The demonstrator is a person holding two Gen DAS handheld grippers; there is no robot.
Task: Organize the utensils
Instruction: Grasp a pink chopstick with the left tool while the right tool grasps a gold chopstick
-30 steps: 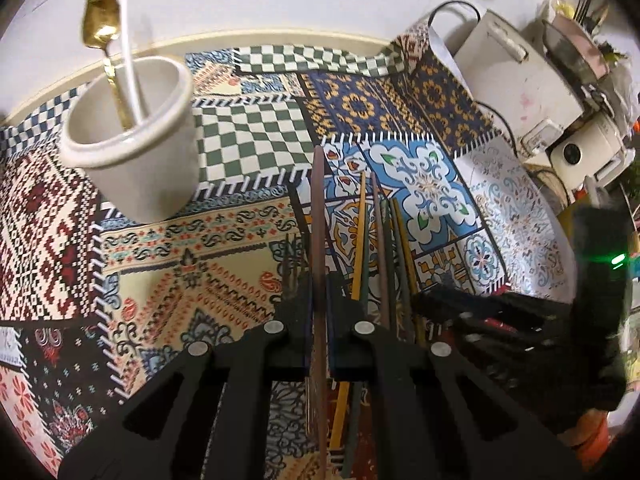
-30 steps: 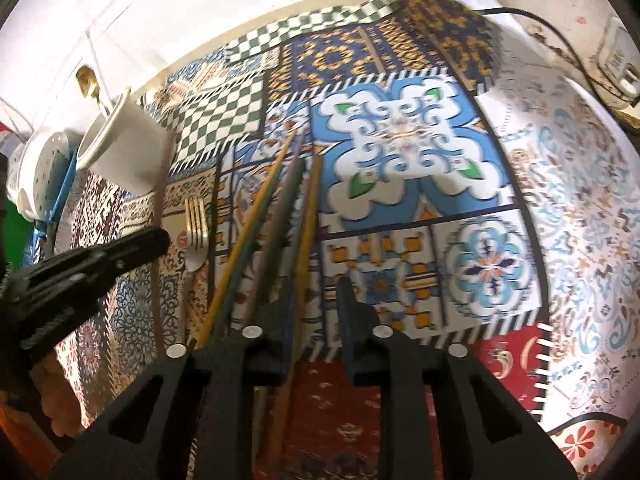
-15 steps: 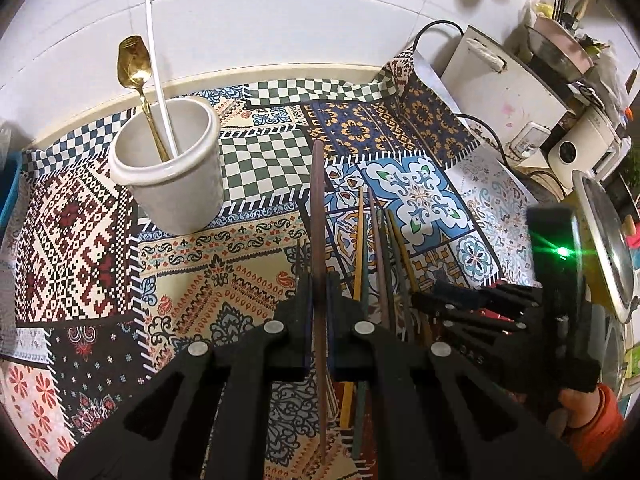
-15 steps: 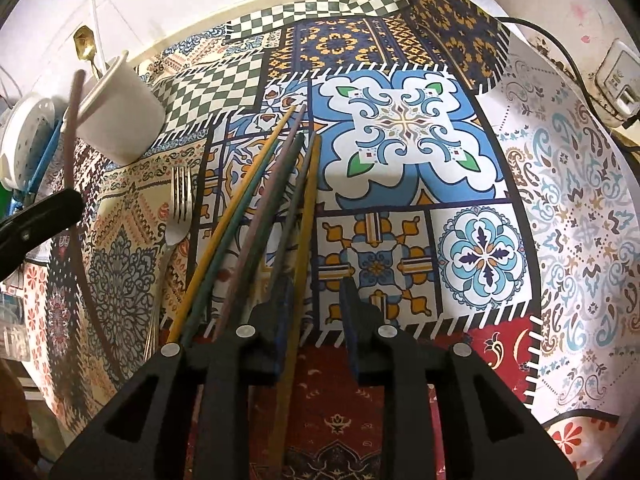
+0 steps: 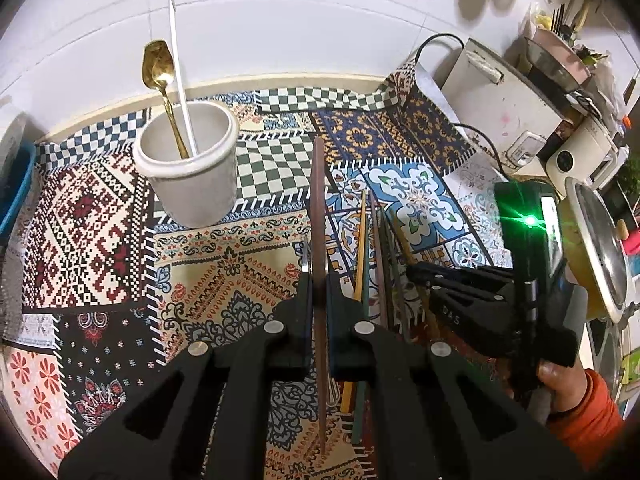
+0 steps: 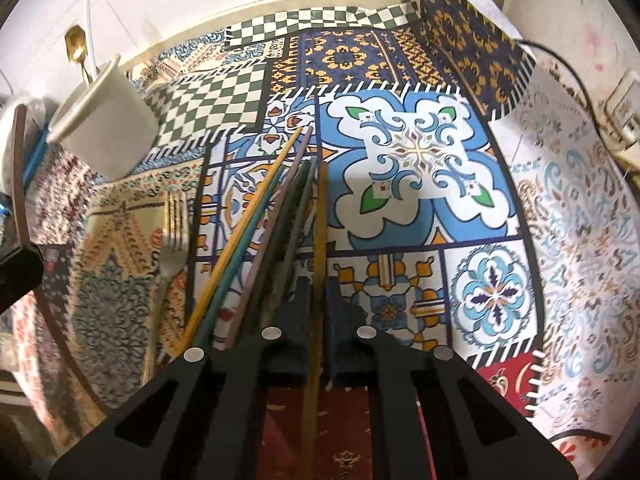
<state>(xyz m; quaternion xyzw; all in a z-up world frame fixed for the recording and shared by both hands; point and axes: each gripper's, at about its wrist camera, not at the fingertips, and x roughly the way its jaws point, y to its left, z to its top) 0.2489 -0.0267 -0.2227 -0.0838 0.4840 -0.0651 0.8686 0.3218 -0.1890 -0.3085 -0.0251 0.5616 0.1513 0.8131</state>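
The left gripper [image 5: 317, 292] squeezed a brown chopstick [image 5: 318, 200] near the white cup [image 5: 188, 176]. The right gripper [image 6: 318, 300] looked closed on a yellow chopstick [image 6: 321, 216] beside the other chopsticks [image 6: 280, 216] on the mat [image 6: 496, 296].

Surface [image 5: 100, 240] is covered in a printed patchwork sheet, smooth, slight sheen. Cup [image 5: 192, 176], far left: white, glazed-looking ceramic or plastic, can't tell which. Spoon [image 5: 158, 68] in it: polished gold-tone metal. White stick [image 5: 180, 76] beside it: matt, plastic-looking. Left claw [image 5: 316, 300]: matt black plastic, bright metal pins; brown chopstick [image 5: 318, 208] in it is matt, wood-like. Right claw [image 6: 318, 300]: same matt black plastic; yellow chopstick [image 6: 322, 216] in it is matt. Loose chopsticks [image 6: 272, 216]: coloured, matt. Fork [image 6: 176, 232]: shiny metal. Far wall [image 5: 280, 32]: glossy white tile.
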